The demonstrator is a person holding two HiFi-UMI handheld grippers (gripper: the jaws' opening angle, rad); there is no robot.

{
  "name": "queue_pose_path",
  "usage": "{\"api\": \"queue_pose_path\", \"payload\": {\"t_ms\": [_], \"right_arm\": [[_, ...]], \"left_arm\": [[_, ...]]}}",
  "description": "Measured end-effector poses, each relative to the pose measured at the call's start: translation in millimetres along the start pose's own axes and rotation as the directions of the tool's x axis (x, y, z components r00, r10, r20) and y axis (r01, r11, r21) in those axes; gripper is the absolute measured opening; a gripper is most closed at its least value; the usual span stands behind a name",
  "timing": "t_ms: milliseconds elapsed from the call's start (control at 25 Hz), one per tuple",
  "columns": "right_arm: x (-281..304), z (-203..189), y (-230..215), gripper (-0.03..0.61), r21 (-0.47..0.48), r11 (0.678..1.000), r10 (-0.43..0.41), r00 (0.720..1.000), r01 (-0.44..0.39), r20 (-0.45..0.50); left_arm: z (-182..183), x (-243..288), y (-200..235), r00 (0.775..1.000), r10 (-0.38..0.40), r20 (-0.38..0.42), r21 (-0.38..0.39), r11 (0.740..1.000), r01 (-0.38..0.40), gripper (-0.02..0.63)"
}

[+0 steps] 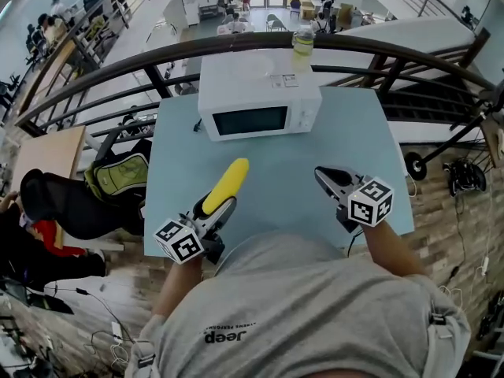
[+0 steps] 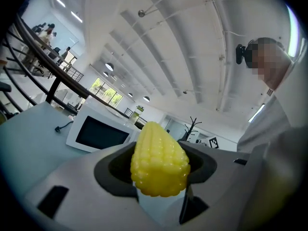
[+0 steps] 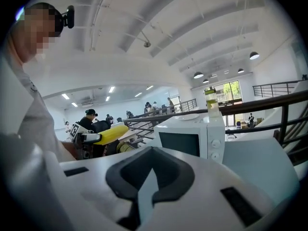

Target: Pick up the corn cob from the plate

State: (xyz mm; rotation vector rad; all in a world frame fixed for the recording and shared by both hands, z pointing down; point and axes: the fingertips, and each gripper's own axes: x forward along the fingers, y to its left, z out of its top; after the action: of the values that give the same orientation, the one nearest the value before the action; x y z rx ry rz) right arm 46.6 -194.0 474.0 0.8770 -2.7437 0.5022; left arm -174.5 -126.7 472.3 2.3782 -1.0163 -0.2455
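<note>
In front of the microwave, we find the left gripper, jaws clamped on one end of the corn cob; the overhang could lever it loose. Right gripper: jaws closed, empty.

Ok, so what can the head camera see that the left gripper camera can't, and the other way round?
Only the head view shows the green backpack beside the table, and the left gripper from outside, with its marker cube. Only the left gripper view shows the ceiling with its round lamps, and the kernels close up, right between the jaws. Both show the yellow corn cob held in the left gripper, the white microwave and the pale blue table.
</note>
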Motion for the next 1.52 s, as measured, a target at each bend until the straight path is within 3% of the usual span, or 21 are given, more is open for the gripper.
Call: {"api": "queue_pose_path", "payload": {"t_ms": [360, 600, 1040, 1520], "right_arm": [[26.3, -60.9, -17.8, 0.014, 0.089, 0.995, 0.043, 0.994, -0.035, -0.098], [33.3, -88.9, -23.8, 0.014, 0.133, 0.991, 0.041, 0.988, -0.022, -0.146], [38.8, -122.1, -26.1, 0.014, 0.212, 0.977, 0.049, 0.976, -0.003, -0.210], [40.9, -130.4, -17.4, 0.014, 0.159, 0.987, 0.063, 0.966, -0.023, -0.251]], "left_arm": [[-63.1, 11.1, 34.9, 0.987, 0.092, -0.133, -0.084, 0.991, -0.104, 0.259], [-90.2, 7.4, 53.3, 0.973, 0.112, -0.201, -0.119, 0.983, -0.137, 0.259], [-98.0, 2.4, 62.6, 0.970, 0.104, -0.219, -0.150, 0.979, -0.139, 0.259], [-100.5, 0.3, 62.4, 0.970, 0.101, -0.223, -0.148, 0.980, -0.136, 0.259]]}}
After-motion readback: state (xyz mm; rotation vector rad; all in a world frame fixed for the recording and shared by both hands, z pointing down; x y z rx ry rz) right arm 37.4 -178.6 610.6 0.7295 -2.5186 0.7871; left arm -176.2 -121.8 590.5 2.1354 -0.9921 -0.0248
